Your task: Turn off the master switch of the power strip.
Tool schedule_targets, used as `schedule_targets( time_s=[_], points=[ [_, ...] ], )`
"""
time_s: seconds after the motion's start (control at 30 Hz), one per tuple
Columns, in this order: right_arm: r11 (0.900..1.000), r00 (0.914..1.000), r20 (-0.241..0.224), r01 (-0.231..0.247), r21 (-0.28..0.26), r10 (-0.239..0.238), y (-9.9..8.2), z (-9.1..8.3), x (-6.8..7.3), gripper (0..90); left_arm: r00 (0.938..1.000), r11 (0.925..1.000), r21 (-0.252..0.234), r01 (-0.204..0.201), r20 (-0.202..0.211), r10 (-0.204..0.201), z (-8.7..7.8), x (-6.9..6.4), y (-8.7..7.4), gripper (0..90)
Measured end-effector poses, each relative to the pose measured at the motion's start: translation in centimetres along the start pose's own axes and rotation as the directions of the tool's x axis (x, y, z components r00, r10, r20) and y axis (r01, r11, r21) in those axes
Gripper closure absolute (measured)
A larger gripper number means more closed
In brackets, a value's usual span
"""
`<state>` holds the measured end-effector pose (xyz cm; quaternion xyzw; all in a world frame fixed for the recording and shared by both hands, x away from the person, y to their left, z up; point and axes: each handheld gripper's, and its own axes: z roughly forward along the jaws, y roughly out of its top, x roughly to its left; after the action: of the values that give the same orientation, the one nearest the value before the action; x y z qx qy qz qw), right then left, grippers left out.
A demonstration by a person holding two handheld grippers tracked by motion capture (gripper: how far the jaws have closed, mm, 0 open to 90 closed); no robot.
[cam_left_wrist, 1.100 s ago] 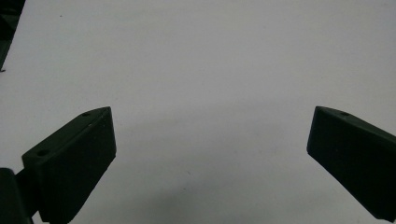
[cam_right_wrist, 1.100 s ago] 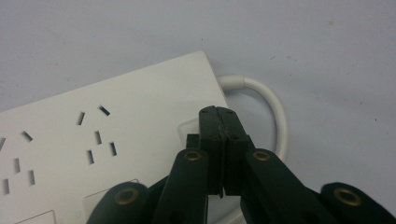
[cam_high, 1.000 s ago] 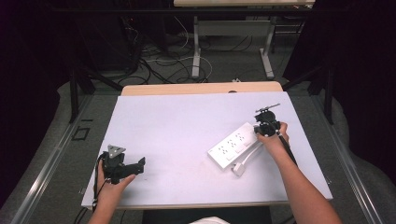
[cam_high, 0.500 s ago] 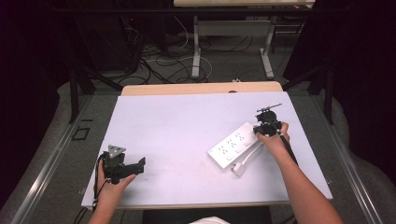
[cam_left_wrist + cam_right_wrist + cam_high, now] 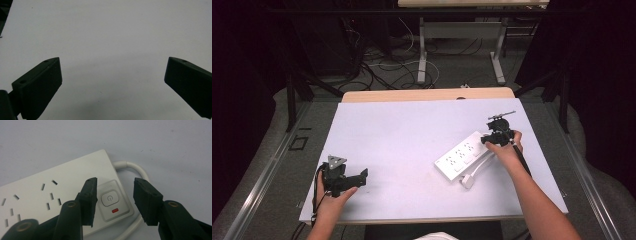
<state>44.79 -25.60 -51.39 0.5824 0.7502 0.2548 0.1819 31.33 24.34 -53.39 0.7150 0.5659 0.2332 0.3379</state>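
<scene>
High view: we see the power strip [image 5: 463, 154] on the right half of the worktop [image 5: 402, 135], long axis running from near-left to far-right.
Right hand-held gripper [image 5: 496, 137]: we hold it over the strip's far-right end; its jaws have just been opening and now stand partly spread, pinching nothing.
Right gripper view: the switch [image 5: 109, 198] with its red light [image 5: 115, 210] sits between the jaw tips, just below them; the cord [image 5: 136, 168] curls away beside the same end.
Left hand-held gripper [image 5: 348, 180]: spread wide over bare worktop, well apart from the strip.
Key relation: the switch lies straight ahead of the right jaws, so we judge the right hand is the one to act.
</scene>
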Motion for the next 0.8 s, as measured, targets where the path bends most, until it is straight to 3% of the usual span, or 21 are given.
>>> schedule_targets(
  time_s=[0.13, 0.5, 0.8],
  points=[
    [1.0000, 1.0000, 0.002, -0.003, -0.001, 0.003, -0.05, -0.15, -0.15, 44.2, 1.0000, 1.0000, -0.005, 0.001, 0.000, -0.001, 0.05, -0.03, -0.02, 1.3],
    [0.9999, 0.9999, -0.005, -0.010, 0.002, 0.010, -0.20, -0.43, -0.03, 37.6, 1.0000, 1.0000, -0.005, 0.004, -0.001, -0.004, 0.06, -0.02, -0.03, 1.3],
    [0.9996, 0.9997, 0.000, 0.023, -0.019, -0.023, -0.29, -0.76, 0.33, 26.7, 1.0000, 1.0000, -0.002, -0.002, 0.000, 0.002, 0.10, 0.01, 0.00, 1.3]
  ],
)
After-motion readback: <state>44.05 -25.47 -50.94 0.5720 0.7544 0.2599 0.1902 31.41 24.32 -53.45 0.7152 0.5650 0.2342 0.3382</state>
